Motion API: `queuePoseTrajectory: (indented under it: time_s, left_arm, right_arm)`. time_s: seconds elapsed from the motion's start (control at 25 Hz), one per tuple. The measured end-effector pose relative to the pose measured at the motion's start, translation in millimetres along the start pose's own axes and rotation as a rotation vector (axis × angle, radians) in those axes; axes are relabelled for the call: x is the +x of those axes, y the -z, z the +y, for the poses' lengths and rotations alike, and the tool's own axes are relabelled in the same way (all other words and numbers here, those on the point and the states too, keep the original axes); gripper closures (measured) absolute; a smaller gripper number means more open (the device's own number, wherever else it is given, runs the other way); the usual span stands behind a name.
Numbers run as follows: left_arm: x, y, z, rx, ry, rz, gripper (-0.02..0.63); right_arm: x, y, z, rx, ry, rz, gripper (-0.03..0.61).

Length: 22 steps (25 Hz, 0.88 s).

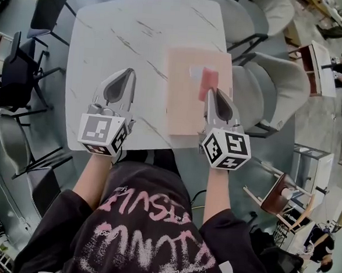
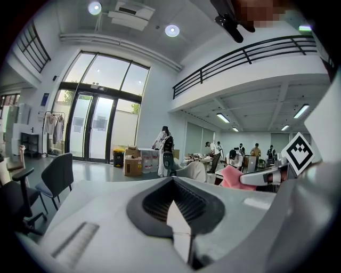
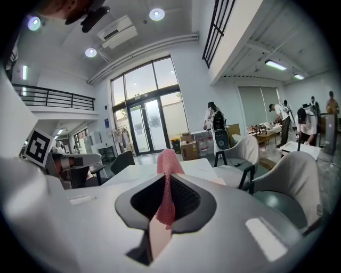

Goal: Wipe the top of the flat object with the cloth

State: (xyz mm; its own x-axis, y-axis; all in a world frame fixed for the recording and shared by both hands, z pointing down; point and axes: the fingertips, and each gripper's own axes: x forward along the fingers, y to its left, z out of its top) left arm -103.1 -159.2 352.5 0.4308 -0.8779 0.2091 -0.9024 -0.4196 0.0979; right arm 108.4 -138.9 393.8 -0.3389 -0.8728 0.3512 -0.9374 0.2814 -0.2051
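Cloth first: a pink-red knitted cloth (image 3: 168, 168) was pinched tight between the jaws of the right gripper (image 1: 212, 91), standing up between them and spilling out past the tips. From the head view, it lay on the pale pink flat rectangular board (image 1: 185, 105), towards that board's right side. The left gripper (image 1: 129, 72) was over bare tabletop well to the board's left, jaws pressed together with nothing between them. The board lay on the white marble-patterned table (image 1: 114, 35), along its right edge. Farther off, grey shell chairs (image 1: 249, 22) stood at the far right corner.
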Motion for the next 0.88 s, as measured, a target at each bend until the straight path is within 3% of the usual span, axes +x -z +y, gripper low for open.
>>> queuePoseTrajectory:
  time_s: [0.44,0.6,0.88]
  left_arm:
    - [-14.9,-35.8,11.4,0.049,-0.051,-0.057,0.614]
    - [-21.2,-52.3,14.6,0.106,-0.070,-0.099,0.614]
    - [-29.3,-66.5,15.4,0.097,-0.088,-0.129,0.614]
  right_arm:
    - [-1.1,-35.8,11.2,-0.042,-0.039,-0.063,0.531]
    - [-1.9,-48.4,16.9,-0.055,-0.055,-0.090,0.531]
    - [-6.8,-60.9,23.1,-0.068,-0.074,-0.115,0.531]
